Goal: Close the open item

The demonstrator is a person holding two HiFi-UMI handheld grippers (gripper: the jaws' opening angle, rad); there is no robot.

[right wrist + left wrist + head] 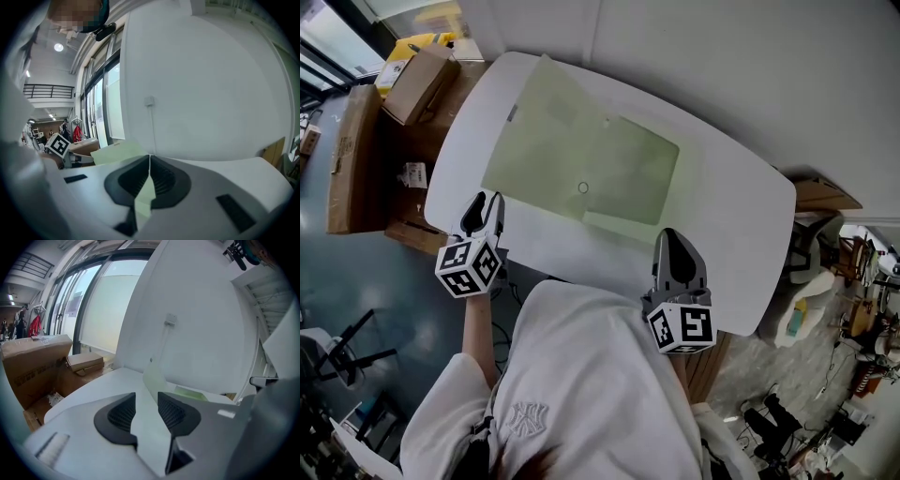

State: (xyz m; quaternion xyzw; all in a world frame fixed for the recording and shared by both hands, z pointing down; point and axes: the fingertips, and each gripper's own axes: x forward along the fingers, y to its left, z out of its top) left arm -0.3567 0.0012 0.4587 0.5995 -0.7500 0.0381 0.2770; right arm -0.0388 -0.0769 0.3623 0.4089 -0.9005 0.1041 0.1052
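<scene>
At table's near edge: L tongs gaping, nothing betw.; R tongs pressed together, empty.

The folder lies on the table, boxes to its left

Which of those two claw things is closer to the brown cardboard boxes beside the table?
Left. The left gripper sits at the white table's near-left edge, with the brown cardboard boxes just to its left. The right gripper is further right along the same edge.
</scene>
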